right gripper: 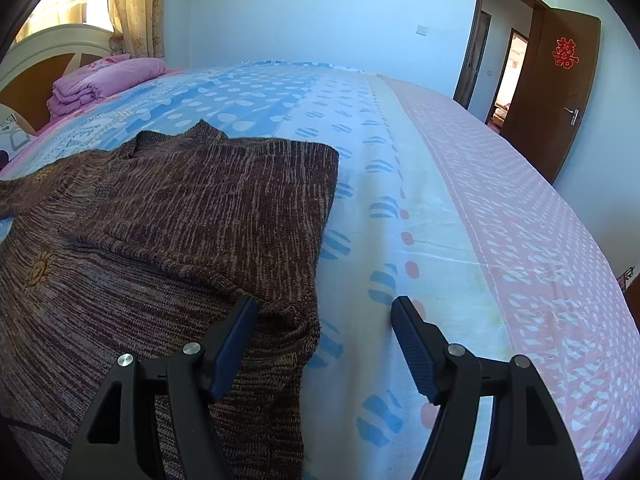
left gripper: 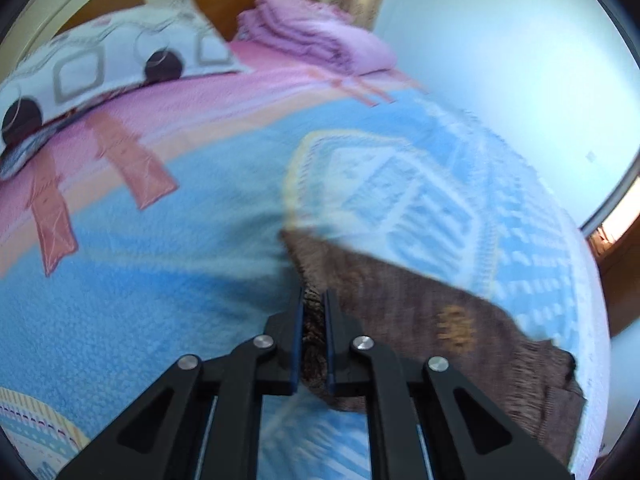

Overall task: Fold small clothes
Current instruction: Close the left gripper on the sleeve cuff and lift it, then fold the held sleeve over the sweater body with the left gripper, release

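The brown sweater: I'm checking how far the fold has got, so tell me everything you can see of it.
The brown sweater is a marled knit, dark brown flecked with tan, with a small orange sun-like motif on the front. It lies on the patterned bedspread, one side already folded over the body into a straight edge. The left tongs are shut on a bunched piece of it; that view is blurred. The right tongs are open, one finger over its near right edge, the other over the bedspread.

Red 囍 sign (right gripper: 565,53) on door (right gripper: 560,92).
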Tool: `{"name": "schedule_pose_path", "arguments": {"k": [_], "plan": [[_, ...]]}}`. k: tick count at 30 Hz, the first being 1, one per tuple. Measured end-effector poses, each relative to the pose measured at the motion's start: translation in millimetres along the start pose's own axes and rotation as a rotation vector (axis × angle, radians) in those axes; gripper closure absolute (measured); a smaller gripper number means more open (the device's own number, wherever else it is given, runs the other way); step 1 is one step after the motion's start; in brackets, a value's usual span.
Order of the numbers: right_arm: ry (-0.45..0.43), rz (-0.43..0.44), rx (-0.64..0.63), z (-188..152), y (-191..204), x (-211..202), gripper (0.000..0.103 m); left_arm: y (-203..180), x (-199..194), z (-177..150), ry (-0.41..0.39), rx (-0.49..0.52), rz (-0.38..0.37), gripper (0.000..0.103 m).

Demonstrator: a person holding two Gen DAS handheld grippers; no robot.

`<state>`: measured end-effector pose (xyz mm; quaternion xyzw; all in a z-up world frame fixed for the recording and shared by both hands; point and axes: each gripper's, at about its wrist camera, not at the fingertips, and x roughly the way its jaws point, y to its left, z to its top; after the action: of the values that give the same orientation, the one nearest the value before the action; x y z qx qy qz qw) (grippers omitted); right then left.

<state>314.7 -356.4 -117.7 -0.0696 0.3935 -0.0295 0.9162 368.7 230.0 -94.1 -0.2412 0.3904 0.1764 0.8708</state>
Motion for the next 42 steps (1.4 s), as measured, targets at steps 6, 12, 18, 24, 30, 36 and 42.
{"name": "schedule_pose_path", "arguments": {"k": [6,12,18,24,30,36,42], "plan": [[-0.048,0.04,0.074,1,-14,-10,0.033,-62,-40,3,-0.032,0.081,-0.127,0.094],[-0.056,0.056,0.168,3,-35,-12,0.033,-140,-78,-8,-0.043,0.148,-0.264,0.094],[-0.072,0.052,0.197,4,-46,-15,0.033,-214,-92,-35,-0.014,0.197,-0.369,0.094],[-0.073,0.058,0.201,4,-46,-14,0.033,-283,-71,-95,0.063,0.268,-0.416,0.094],[-0.071,0.065,0.193,3,-44,-13,0.033,-340,-24,-200,0.113,0.467,-0.317,0.092],[-0.072,0.082,0.193,2,-45,-13,0.032,-344,-23,-250,0.158,0.639,-0.272,0.087],[-0.122,0.096,0.179,1,-42,-23,0.033,-279,-53,-213,-0.117,0.714,-0.142,0.038]]}}
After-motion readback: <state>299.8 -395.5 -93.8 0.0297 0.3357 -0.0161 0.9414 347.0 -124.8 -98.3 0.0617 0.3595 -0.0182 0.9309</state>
